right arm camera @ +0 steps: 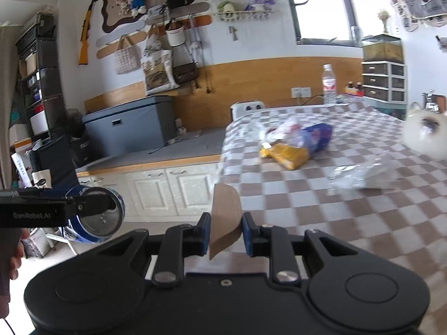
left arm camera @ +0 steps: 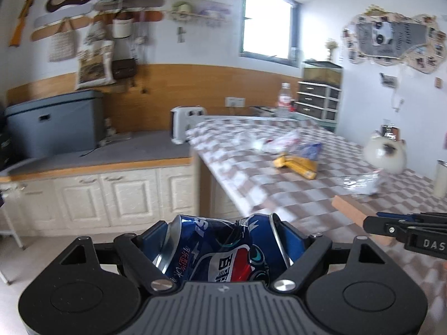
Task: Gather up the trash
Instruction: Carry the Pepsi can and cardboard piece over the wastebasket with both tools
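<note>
My left gripper [left arm camera: 223, 234] is shut on a crushed blue Pepsi can [left arm camera: 220, 251], held in the air off the table's left edge; the can also shows in the right wrist view [right arm camera: 95, 217]. My right gripper [right arm camera: 225, 230] is shut on a brown cardboard piece [right arm camera: 225, 217], also seen from the left [left arm camera: 354, 215]. On the checkered table [right arm camera: 321, 203] lie a yellow wrapper [right arm camera: 290, 155], a blue-and-clear plastic bag [right arm camera: 310, 135] and a crumpled clear plastic wrapper [right arm camera: 360, 177].
A white plush cat [right arm camera: 424, 136] sits at the table's right. A water bottle [right arm camera: 329, 83] stands at the far end. A white cabinet counter [right arm camera: 156, 150] with a grey box [right arm camera: 128, 125] runs along the left. A white cup [left arm camera: 441, 178] is at the right edge.
</note>
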